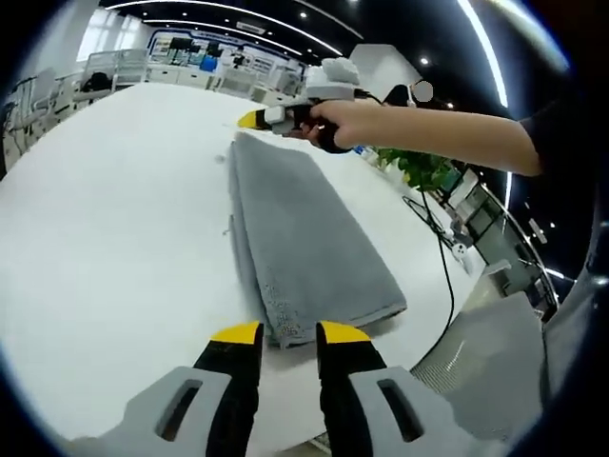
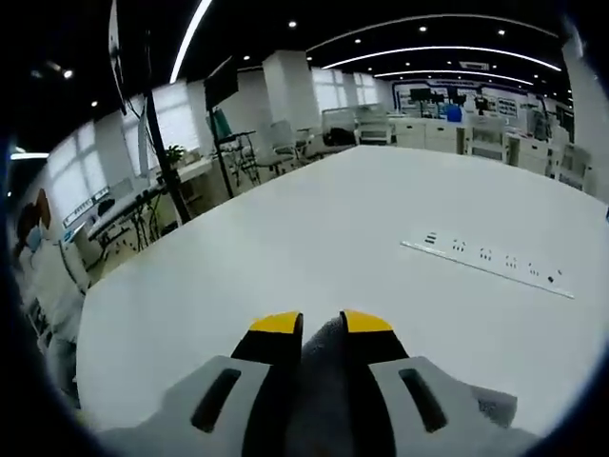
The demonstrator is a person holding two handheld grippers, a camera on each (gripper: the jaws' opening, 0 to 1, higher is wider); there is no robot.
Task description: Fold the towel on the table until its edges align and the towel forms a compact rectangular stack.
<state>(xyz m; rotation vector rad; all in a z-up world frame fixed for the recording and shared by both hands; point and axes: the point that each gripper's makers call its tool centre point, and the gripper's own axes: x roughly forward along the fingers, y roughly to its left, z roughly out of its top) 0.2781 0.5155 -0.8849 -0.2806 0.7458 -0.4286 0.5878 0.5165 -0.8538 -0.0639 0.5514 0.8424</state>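
Note:
A grey towel (image 1: 304, 233), folded into a long narrow strip, lies flat on the white table (image 1: 114, 238) and runs away from me. My left gripper (image 1: 290, 333) is nearly closed, and the strip's near edge sits pinched between its yellow tips. At the far end a person's hand holds my right gripper (image 1: 255, 120) at the towel's far edge. In the right gripper view, grey towel cloth (image 2: 324, 381) fills the narrow gap between the jaws of the right gripper (image 2: 324, 324), which is shut on it.
A white power strip (image 2: 490, 257) lies on the table ahead of the right gripper. Off the table's right edge are a green plant (image 1: 419, 169), a black cable (image 1: 443, 257) and a grey chair (image 1: 490, 357). A person (image 2: 43, 257) stands past the table's far-left edge.

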